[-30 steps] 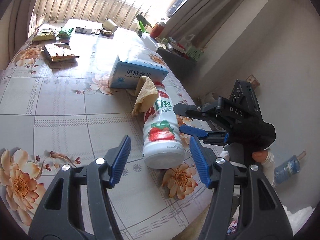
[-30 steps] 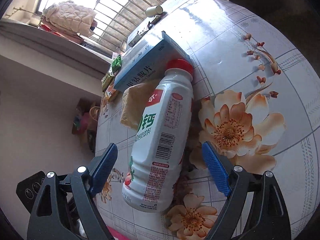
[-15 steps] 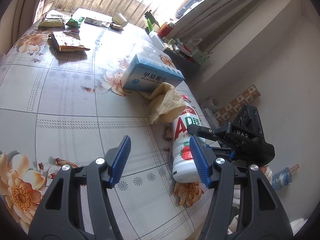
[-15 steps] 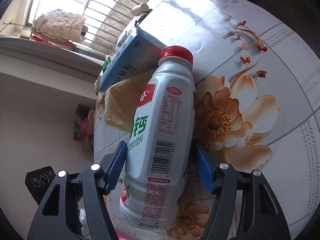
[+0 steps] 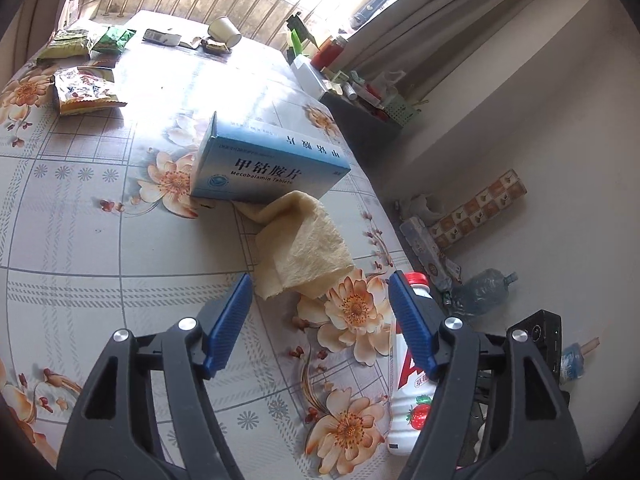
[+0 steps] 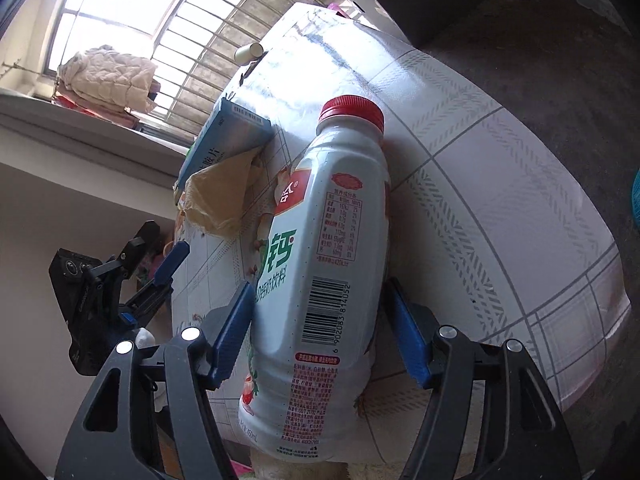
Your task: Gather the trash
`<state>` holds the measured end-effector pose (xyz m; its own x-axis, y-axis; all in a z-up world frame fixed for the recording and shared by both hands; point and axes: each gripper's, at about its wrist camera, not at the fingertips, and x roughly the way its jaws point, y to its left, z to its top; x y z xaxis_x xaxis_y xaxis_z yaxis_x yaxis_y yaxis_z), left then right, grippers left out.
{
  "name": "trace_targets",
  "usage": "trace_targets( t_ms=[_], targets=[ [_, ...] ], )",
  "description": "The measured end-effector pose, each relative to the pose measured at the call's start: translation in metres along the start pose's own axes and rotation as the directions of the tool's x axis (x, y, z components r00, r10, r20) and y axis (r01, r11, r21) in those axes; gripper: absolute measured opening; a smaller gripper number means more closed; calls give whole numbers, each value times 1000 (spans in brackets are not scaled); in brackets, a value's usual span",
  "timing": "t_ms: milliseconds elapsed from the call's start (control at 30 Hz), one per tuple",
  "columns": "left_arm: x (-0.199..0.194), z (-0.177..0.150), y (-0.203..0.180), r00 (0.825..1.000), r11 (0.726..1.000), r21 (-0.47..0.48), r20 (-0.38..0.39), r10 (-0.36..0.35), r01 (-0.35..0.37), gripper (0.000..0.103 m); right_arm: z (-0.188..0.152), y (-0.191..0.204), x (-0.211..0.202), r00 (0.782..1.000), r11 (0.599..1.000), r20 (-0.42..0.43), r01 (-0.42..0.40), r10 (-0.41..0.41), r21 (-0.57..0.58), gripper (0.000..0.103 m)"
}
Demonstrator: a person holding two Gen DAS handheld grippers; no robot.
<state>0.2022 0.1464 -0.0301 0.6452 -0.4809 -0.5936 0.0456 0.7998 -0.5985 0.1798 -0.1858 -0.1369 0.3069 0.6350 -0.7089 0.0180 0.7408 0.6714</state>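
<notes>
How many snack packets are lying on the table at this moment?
3, at least, all at the far left corner: one crumpled packet nearest, a pale green packet behind it, a dark green packet beside that. Glare may hide others.

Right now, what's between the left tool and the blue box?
A crumpled yellowish napkin, its far end tucked against the blue box. Nearer the left tool, only bare floral tablecloth. Left wrist view shows it.

place: home living room | signs: floral tablecloth [image 5: 80,220]; curtains [image 5: 420,20]; barred window [image 6: 192,40]; folded quilt [image 6: 108,76]
</notes>
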Motion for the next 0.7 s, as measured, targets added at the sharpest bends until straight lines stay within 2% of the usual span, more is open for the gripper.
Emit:
trace_targets(
  t_ms=[100,200,233,267,300,367,467,700],
  targets=[
    [16,14,-5,1000,1000,-22,8,23,-23,68,-3,-2,-3,1000,1000,12,0,0,-4,65],
    [38,28,-6,996,996,-16,5,90,-90,66,-3,3,0,1000,1000,19,-1,1,-8,65],
    [45,31,-6,993,993,-5,-4,117,-117,60,-3,3,1,1000,1000,20,-3,3,-8,65],
    [52,33,-6,990,990,3,-20,140,-140,47,-3,3,1,1000,1000,21,-6,6,-8,65],
    [57,34,-5,988,989,10,-38,147,-147,40,-7,-2,-4,1000,1000,22,-9,9,-9,65],
    [62,33,-3,988,990,16,-63,141,-140,14,-8,-4,-5,1000,1000,24,-12,12,-10,65],
    [51,25,-8,989,988,63,-42,145,-142,1,-10,-7,-7,999,1000,30,-14,15,-16,65],
    [-8,-2,-36,993,971,213,9,114,-114,0,-11,-8,-9,999,1000,38,-8,9,-14,65]
  ],
)
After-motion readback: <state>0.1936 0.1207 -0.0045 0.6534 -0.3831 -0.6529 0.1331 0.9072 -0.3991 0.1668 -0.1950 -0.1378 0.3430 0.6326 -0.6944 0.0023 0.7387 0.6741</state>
